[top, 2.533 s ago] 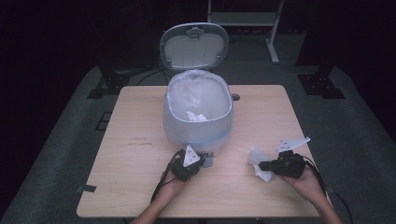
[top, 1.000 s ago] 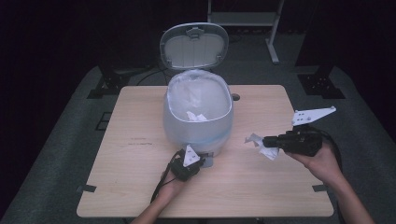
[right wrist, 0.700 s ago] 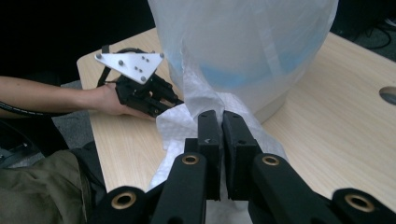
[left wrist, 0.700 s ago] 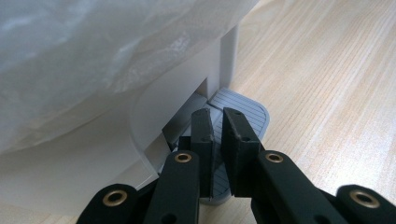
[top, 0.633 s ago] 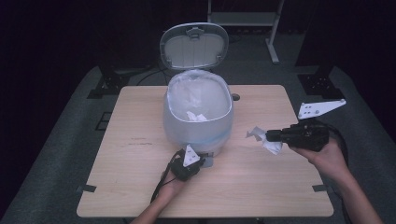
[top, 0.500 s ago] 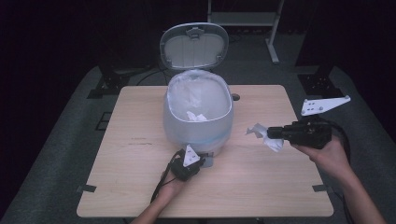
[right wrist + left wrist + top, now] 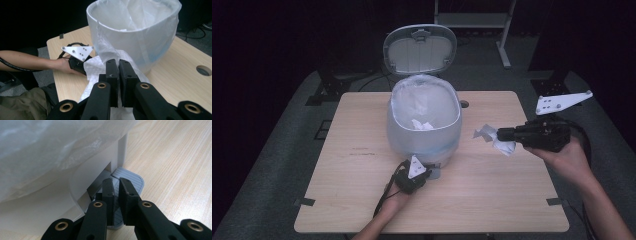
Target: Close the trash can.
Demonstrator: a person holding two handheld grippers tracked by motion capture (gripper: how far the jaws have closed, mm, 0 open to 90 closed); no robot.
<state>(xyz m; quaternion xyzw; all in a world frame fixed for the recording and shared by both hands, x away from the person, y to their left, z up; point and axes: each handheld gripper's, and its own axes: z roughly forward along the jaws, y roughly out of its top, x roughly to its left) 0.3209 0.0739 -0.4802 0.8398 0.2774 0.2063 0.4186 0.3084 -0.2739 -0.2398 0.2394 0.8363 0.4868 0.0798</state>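
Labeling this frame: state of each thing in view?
Bin: lined with a bag, paper inside.
Lid: up.
Pedal: under the left gripper's shut jaws.
Tissue: crumpled, off the table, held.
Right gripper: shut on tissue, beside the bin.

A crumpled white tissue (image 7: pixel 494 140) hangs in the air above the surface's right half, beside the lined pedal bin (image 7: pixel 424 120), whose lid stands open.
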